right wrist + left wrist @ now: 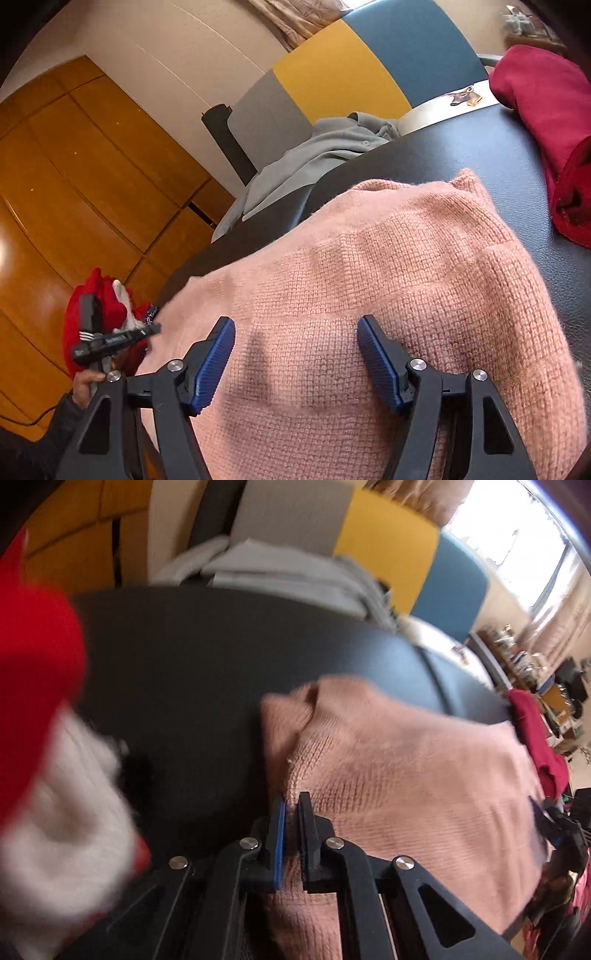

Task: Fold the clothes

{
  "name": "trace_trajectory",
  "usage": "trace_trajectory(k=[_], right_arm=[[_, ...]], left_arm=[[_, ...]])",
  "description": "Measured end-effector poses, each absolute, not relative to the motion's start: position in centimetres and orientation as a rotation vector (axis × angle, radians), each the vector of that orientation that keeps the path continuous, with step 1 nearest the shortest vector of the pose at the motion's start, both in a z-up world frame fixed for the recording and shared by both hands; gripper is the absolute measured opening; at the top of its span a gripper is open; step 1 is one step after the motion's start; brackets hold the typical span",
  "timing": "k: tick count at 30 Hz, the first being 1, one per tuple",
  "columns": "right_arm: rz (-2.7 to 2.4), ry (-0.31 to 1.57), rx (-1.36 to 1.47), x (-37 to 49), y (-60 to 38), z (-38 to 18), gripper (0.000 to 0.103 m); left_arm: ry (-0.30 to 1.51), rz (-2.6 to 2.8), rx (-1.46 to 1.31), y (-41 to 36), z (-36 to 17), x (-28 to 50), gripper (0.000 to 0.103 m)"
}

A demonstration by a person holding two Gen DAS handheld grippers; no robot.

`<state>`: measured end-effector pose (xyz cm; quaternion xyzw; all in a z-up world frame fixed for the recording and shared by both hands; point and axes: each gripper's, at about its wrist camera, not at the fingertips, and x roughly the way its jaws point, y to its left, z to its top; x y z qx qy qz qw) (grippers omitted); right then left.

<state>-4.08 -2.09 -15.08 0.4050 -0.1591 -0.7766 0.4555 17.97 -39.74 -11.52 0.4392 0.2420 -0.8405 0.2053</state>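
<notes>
A pink knitted sweater (399,771) lies partly folded on the dark table (207,657). My left gripper (293,805) is shut on the sweater's left edge, with knit fabric pinched between its fingers. In the right wrist view the same pink sweater (369,280) fills the middle, and my right gripper (295,332) hovers open just above it, blue pads (218,358) wide apart with nothing between them. The left gripper (110,339) also shows at the sweater's far left edge, held by a hand.
A red and white garment (48,738) sits at the table's left. A dark red garment (546,122) lies at the right of the table (480,147). Grey clothes (314,158) hang over a seat beyond the far edge. A wooden wardrobe (74,177) stands left.
</notes>
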Motion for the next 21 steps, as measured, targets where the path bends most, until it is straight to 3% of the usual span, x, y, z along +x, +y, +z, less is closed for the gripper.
trace_trajectory(k=[2, 8, 14, 21], right_arm=[[-1.917, -0.381, 1.001, -4.1, -2.3, -15.1, 0.070], [-1.919, -0.377, 0.998, -3.7, -2.2, -15.0, 0.070], [-1.933, -0.292, 1.054, -3.8, -3.2, -13.6, 0.070], [-1.957, -0.005, 0.982, -6.3, -7.6, -8.5, 0.070]], left_arm=[[0.622, -2.317, 1.223, -39.0, -11.3, 17.5, 0.018], [0.585, -2.420, 0.968, -36.3, -4.7, 18.5, 0.026], [0.411, -2.629, 1.188, -32.1, -4.7, 10.8, 0.037], [0.388, -2.628, 1.462, -33.5, -6.4, 4.4, 0.037]])
